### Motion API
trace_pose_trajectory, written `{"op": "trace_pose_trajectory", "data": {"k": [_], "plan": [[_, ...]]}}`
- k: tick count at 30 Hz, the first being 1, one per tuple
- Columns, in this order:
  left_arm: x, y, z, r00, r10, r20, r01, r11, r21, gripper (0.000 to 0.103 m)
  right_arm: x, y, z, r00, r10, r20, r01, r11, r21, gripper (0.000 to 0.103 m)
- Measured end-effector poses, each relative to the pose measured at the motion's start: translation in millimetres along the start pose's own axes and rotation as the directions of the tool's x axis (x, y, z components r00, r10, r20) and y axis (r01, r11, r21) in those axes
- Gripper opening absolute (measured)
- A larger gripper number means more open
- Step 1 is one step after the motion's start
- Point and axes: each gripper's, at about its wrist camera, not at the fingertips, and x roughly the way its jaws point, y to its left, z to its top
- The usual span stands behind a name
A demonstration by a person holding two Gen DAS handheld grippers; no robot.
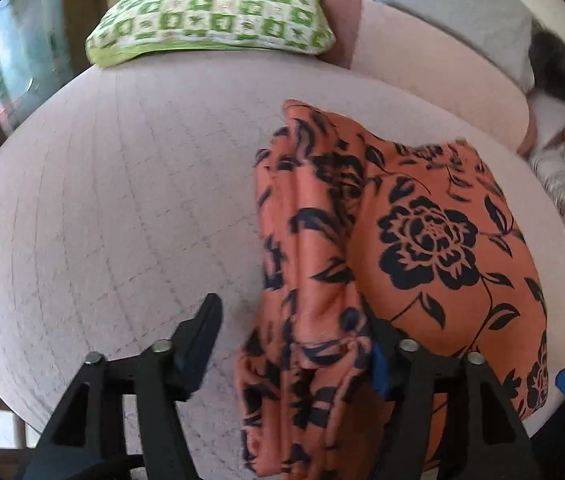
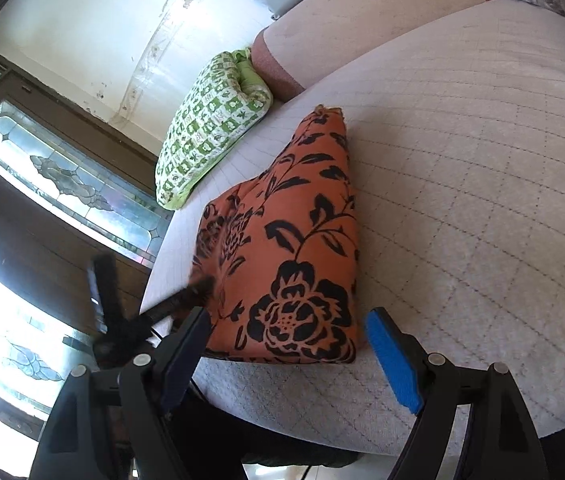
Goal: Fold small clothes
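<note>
An orange garment with a black flower print (image 1: 422, 240) lies folded on the pale quilted bed (image 1: 122, 208). In the left wrist view a bunched strip of it (image 1: 306, 360) hangs down between my open fingers. My left gripper (image 1: 294, 328) is open around this strip, its right finger partly under the cloth. In the right wrist view the garment (image 2: 302, 260) lies just ahead of my right gripper (image 2: 290, 332), which is open and empty at the cloth's near edge. The left gripper (image 2: 154, 308) shows there, blurred, at the garment's left side.
A green and white checked pillow (image 1: 210, 16) lies at the far side of the bed, also in the right wrist view (image 2: 210, 128). More bedding (image 1: 562, 184) is heaped at the right. A stained-glass door (image 2: 66, 184) stands left of the bed.
</note>
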Motion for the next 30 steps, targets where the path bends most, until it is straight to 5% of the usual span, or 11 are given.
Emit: {"op": "trace_pose_trajectory", "data": {"k": [5,13,18,21,25,30], "plan": [[-33.1,-5.2,6.3,0.997,-0.009,0.083,0.008,1.000,0.002,0.069,-0.8,2.0,0.6,1.000,0.017,-0.001,-0.017,1.000,-0.011,0.083],[-55.9,-23.3,8.0,0.980,-0.142,0.138,0.136,0.989,0.055,0.069,0.2,-8.1,6.7,1.000,0.007,0.001,-0.007,0.999,0.035,0.083],[-3.7,-15.7,4.6,0.999,0.043,0.000,-0.043,0.995,0.090,0.071,-1.8,-9.9,13.3,1.000,-0.012,0.004,0.012,1.000,0.029,0.083],[-4.2,11.1,-0.2,0.997,-0.071,-0.011,0.070,0.996,-0.062,0.071,-3.5,-14.2,16.8,1.000,-0.020,0.002,0.020,0.999,0.027,0.083],[-27.0,0.9,6.0,0.996,-0.062,0.064,0.061,0.998,0.017,0.071,1.0,-23.0,28.3,1.000,-0.025,0.002,0.025,0.998,0.049,0.083],[-34.5,11.2,26.9,0.991,-0.082,0.110,0.083,0.997,-0.005,0.071,13.2,-26.3,51.0,1.000,-0.003,-0.013,0.004,0.999,0.054,0.083]]}}
